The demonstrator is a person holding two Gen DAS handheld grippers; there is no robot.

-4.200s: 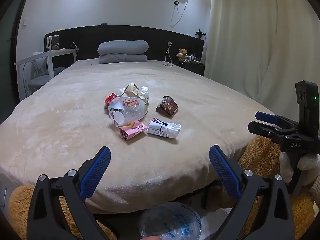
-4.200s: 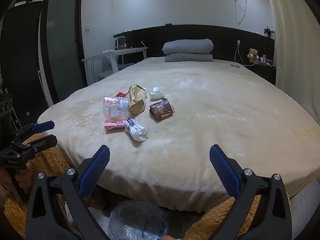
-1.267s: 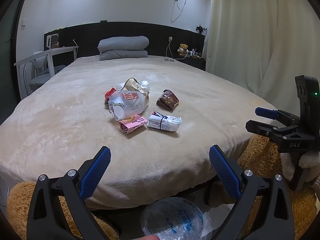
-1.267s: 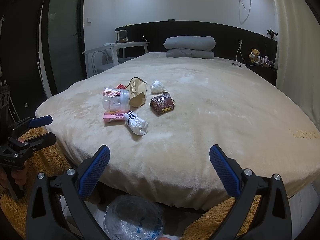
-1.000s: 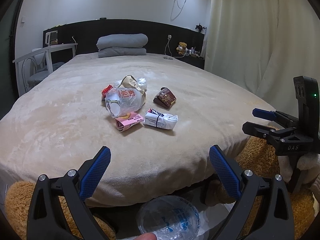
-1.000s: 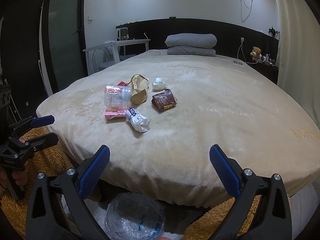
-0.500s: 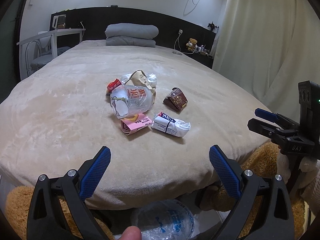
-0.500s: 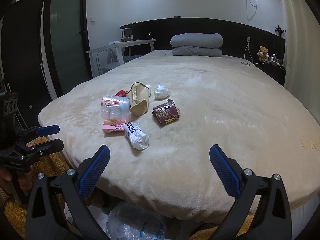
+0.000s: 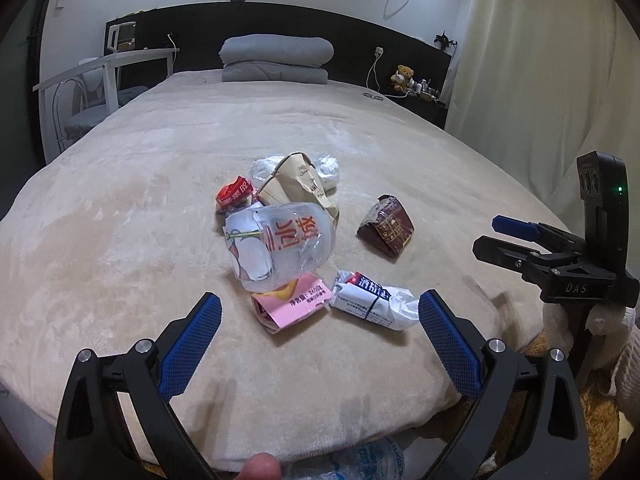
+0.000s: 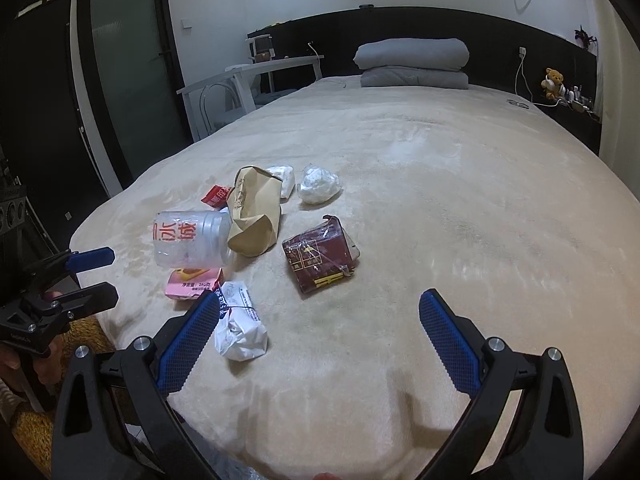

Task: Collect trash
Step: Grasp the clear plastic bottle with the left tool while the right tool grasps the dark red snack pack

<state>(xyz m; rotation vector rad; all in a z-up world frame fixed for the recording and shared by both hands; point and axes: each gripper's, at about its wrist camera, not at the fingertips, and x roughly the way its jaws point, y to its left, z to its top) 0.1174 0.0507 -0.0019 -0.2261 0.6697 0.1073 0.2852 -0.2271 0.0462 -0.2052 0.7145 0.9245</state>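
A heap of trash lies on the beige bed [image 9: 120,208]: a crushed clear bottle [image 9: 280,248], a pink carton [image 9: 292,306], a white crumpled wrapper [image 9: 376,304], a maroon packet [image 9: 386,230], a brown paper bag [image 9: 300,184], a red packet [image 9: 234,194] and white tissue [image 9: 328,168]. My left gripper [image 9: 320,332] is open and empty, just short of the pink carton. My right gripper [image 10: 320,332] is open and empty; its left finger overlaps the white wrapper [image 10: 240,328], with the maroon packet [image 10: 320,262] ahead. Each gripper shows at the edge of the other's view.
A folded grey duvet [image 9: 276,58] lies at the headboard. A white desk and chair [image 9: 100,80] stand left of the bed, a curtain [image 9: 540,80] on the right. A clear plastic bag [image 9: 360,460] is below the bed's edge, over an orange shaggy rug [image 10: 28,428].
Both grippers have moved forward and closer over the bed toward the trash heap, which now looks larger. Both stay open and nothing was picked up.
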